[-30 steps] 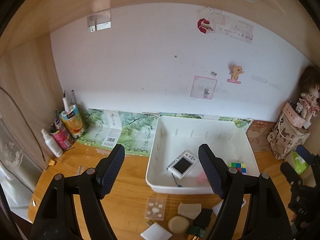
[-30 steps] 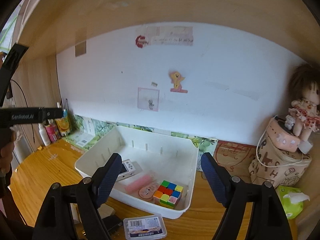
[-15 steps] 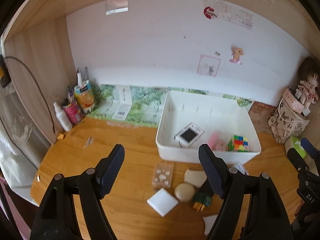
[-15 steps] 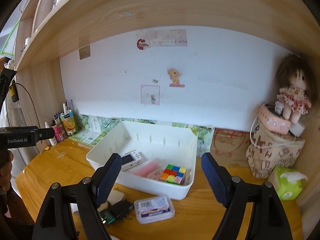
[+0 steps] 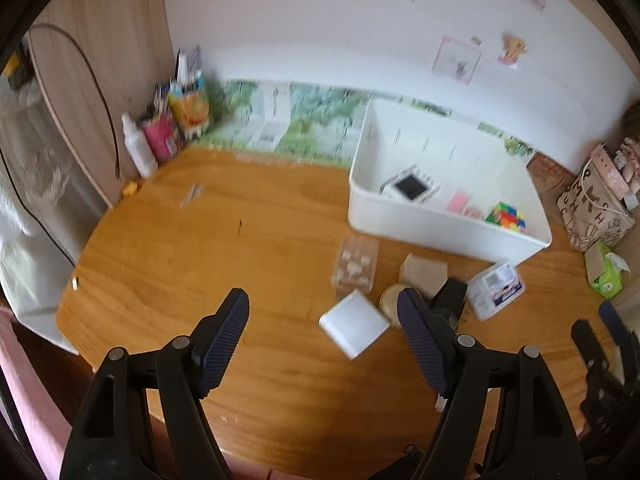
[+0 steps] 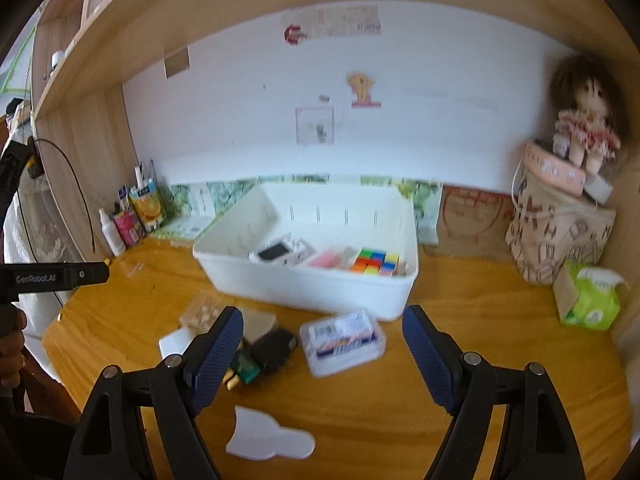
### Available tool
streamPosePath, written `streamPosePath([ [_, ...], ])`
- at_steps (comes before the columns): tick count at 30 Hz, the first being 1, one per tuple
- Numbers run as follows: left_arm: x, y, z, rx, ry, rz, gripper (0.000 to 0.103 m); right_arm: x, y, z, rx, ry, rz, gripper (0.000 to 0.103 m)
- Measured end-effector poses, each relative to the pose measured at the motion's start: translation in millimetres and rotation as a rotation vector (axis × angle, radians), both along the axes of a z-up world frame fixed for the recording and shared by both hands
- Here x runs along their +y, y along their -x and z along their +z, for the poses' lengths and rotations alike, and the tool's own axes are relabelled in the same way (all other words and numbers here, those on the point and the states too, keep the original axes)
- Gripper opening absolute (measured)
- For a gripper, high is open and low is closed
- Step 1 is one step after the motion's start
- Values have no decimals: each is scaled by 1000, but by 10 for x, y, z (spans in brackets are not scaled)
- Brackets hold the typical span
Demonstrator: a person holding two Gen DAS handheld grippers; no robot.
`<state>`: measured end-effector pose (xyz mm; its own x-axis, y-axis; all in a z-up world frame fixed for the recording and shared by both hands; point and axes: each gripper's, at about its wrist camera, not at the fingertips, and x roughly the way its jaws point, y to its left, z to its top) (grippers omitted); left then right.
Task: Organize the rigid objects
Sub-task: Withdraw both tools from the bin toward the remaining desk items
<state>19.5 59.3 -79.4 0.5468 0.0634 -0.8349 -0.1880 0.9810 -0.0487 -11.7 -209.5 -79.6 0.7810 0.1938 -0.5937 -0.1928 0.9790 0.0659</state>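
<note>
A white bin (image 5: 416, 224) (image 6: 304, 292) stands on the wooden desk and holds a small white camera (image 5: 410, 188) (image 6: 280, 253), a pink item (image 6: 326, 259) and a colour cube (image 5: 506, 216) (image 6: 376, 262). In front of it lie a clear blister tray (image 5: 356, 266), a white square pad (image 5: 354, 323), a beige block (image 5: 424, 272), a black adapter (image 6: 274, 350), a clear labelled box (image 5: 496, 290) (image 6: 342, 342) and a white cut-out (image 6: 268, 440). My left gripper (image 5: 324, 312) hangs open above the white pad. My right gripper (image 6: 322, 330) is open over the labelled box.
Bottles and a pen cup (image 5: 168, 136) fill the desk's back left corner. A patterned bag (image 6: 560, 236) with a doll (image 6: 584, 120) on it and a green tissue pack (image 6: 588, 300) stand at the right. A shelf runs overhead. A hand (image 6: 10, 344) holds the left gripper's grip.
Both grippers have drawn back from the bin and tilted downward, so the loose items in front of it have come into full view. Neither has changed its opening or taken anything.
</note>
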Motion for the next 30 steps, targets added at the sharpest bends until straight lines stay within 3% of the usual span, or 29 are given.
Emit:
streamPosePath([
  [16,-5,-114,-377,195,127,-110,80,104,178,-400,141,-19,-19,82],
  [30,152,-381,-807,402,208,-93,79,300,91,-817,355,-21,1,86],
])
